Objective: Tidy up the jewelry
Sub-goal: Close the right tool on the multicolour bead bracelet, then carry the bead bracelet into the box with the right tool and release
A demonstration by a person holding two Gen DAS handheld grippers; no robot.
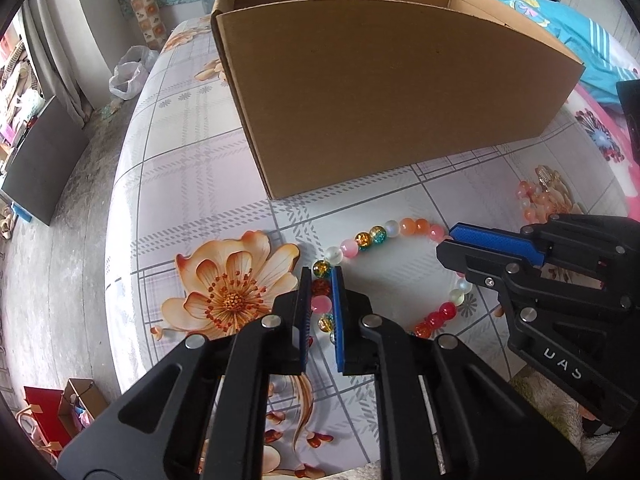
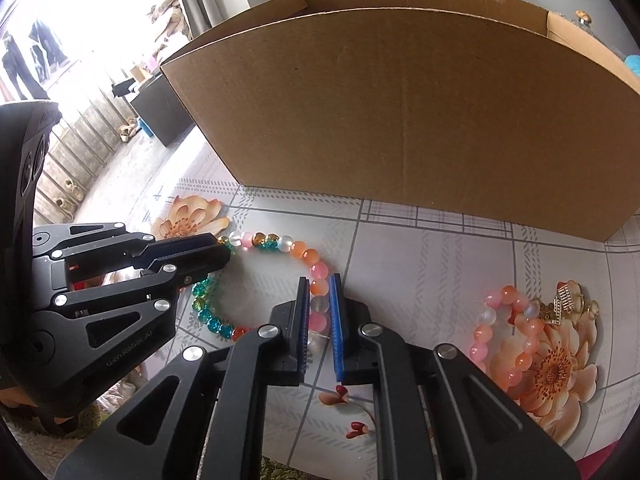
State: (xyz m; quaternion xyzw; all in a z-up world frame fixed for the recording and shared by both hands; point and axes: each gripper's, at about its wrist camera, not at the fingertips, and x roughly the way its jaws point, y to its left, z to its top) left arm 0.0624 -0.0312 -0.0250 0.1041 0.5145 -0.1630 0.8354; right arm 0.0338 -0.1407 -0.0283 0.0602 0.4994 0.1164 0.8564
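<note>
A loop of coloured glass beads, the necklace [image 1: 404, 226] [image 2: 298, 249], lies on the flowered tablecloth [image 1: 192, 184] in front of a cardboard box [image 1: 380, 92] [image 2: 420, 120]. My left gripper [image 1: 321, 272] [image 2: 226, 250] is shut on the loop's left side, with red and pink beads squeezed between its pads. My right gripper [image 2: 319, 279] [image 1: 447, 239] is shut on the loop's right side, with pink and white beads between its blue pads. A second bracelet [image 2: 496, 320] [image 1: 532, 200] of pink and orange beads with a gold charm [image 2: 564, 300] lies to the right.
The open-topped box stands close behind the beads and fills the back of the table. The table's left edge [image 1: 120, 184] drops to a grey floor with a white plastic bag [image 1: 128, 76] and a dark panel [image 1: 44, 160]. Blue clothing [image 1: 560, 32] lies at the back right.
</note>
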